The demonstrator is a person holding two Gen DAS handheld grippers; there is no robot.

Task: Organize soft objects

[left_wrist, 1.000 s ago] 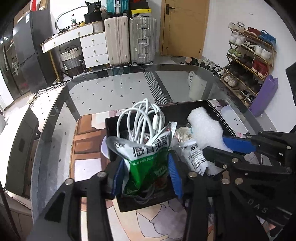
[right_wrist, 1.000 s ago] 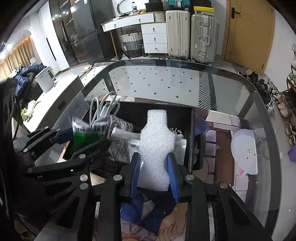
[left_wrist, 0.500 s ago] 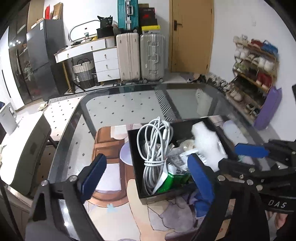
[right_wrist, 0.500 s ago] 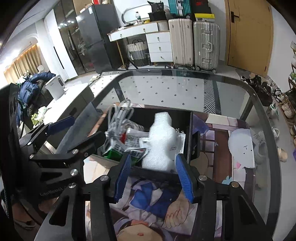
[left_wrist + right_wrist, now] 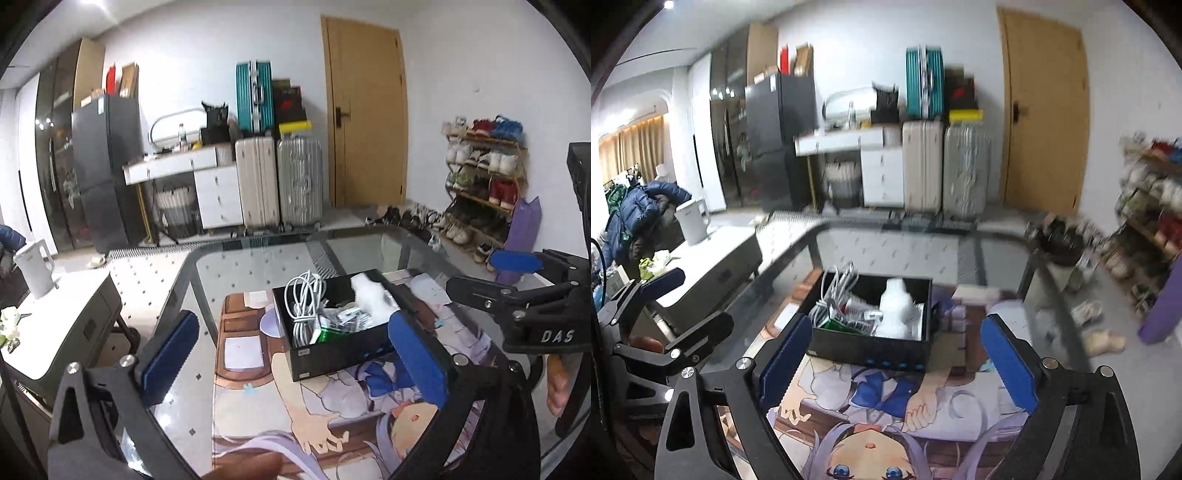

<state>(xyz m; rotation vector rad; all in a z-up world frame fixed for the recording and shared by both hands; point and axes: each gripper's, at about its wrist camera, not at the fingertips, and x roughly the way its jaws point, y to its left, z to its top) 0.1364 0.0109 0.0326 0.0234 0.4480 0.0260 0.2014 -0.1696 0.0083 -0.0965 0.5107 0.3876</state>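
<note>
A black box [image 5: 332,352] [image 5: 868,349] stands on a printed mat on the glass table. In it lie a coiled white cable [image 5: 304,302] [image 5: 836,291], a green sachet [image 5: 328,335] [image 5: 840,323], small white packets [image 5: 862,314] and a white foam piece [image 5: 371,297] [image 5: 895,308]. My left gripper [image 5: 291,354] is open and empty, held back from the box's near left side. My right gripper [image 5: 897,356] is open and empty, held back in front of the box. The right gripper also shows in the left wrist view [image 5: 491,280], and the left gripper in the right wrist view [image 5: 683,299].
The anime-print mat [image 5: 280,413] [image 5: 879,402] covers the near part of the glass table [image 5: 258,262]. A white side cabinet [image 5: 55,314] with a kettle stands to the left. Suitcases, a door and a shoe rack are at the back.
Both grippers let go of the sachet and foam piece, opened wide and pulled back and up from the box. The sachet and foam now lie in the box.
</note>
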